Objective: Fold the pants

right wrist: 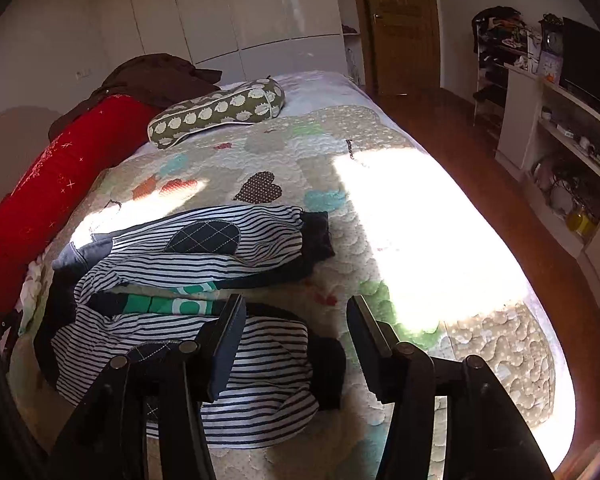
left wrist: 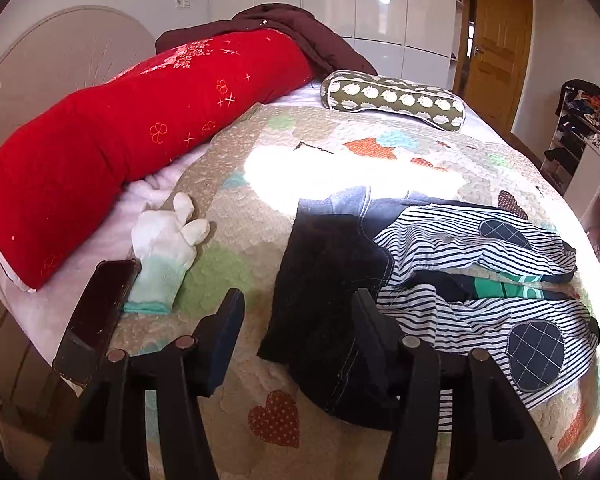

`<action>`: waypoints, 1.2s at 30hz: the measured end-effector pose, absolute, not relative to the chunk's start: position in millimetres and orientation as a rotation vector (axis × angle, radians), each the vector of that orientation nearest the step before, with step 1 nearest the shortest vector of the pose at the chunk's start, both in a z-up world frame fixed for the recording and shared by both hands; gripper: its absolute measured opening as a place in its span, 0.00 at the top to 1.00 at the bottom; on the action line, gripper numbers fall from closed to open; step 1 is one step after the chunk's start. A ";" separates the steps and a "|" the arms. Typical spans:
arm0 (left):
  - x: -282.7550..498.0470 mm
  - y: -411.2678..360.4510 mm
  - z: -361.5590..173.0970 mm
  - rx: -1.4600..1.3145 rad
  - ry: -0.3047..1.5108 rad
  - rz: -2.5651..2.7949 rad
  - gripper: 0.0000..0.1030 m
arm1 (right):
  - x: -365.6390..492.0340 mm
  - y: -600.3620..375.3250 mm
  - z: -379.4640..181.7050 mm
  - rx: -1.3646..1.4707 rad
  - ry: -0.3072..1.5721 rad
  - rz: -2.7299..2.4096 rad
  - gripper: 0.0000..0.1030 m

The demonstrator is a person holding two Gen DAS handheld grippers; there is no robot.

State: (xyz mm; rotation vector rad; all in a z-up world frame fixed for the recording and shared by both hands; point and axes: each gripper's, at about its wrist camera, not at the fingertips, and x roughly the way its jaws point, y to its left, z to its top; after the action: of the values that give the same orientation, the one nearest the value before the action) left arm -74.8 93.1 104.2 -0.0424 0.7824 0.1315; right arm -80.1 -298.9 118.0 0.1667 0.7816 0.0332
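Note:
Navy-and-white striped pants (left wrist: 460, 236) with dark checked knee patches lie crumpled on the patchwork quilt (left wrist: 236, 232). Their dark waist end (left wrist: 328, 280) points toward the left wrist camera. My left gripper (left wrist: 298, 300) hovers open over that dark end, with nothing pinched between its fingers. In the right wrist view the pants (right wrist: 228, 232) lie with both legs side by side and dark cuffs (right wrist: 318, 236) to the right. My right gripper (right wrist: 295, 304) is open above the nearer leg's cuff end, its pads apart from the cloth.
A long red pillow (left wrist: 140, 128) runs along the bed's left side, with a brown blanket (left wrist: 284, 24) behind it. A white glove (left wrist: 164, 248) and a dark flat phone (left wrist: 96, 312) lie nearby. A green patterned cushion (left wrist: 392, 100) lies at the far end. Shelves (right wrist: 560, 140) stand right of the bed.

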 end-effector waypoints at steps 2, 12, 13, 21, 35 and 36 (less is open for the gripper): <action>-71.0 87.8 107.2 -0.030 0.772 0.115 0.45 | -73.1 -288.6 121.9 0.142 0.783 0.058 0.45; 8.3 72.4 110.1 -0.019 0.830 -0.110 0.45 | 35.6 -243.4 105.2 -0.064 0.896 0.270 0.40; 20.6 66.5 108.0 0.025 0.831 -0.118 0.45 | 48.8 -239.2 100.9 -0.083 0.920 0.287 0.40; 101.6 42.8 73.2 0.179 0.924 -0.242 0.45 | 128.5 -211.9 63.9 -0.261 1.011 0.327 0.40; 151.3 37.2 29.6 0.172 1.079 -0.341 0.94 | 158.2 -217.8 41.0 -0.137 1.086 0.454 0.92; 147.9 35.8 33.7 0.167 1.068 -0.336 0.94 | 155.7 -219.0 43.5 -0.122 1.081 0.448 0.94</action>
State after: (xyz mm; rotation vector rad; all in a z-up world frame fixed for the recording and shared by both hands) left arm 147.9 35.8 33.7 0.1666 1.0678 -0.3363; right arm 155.7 -219.0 43.5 -0.1224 1.0809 0.4482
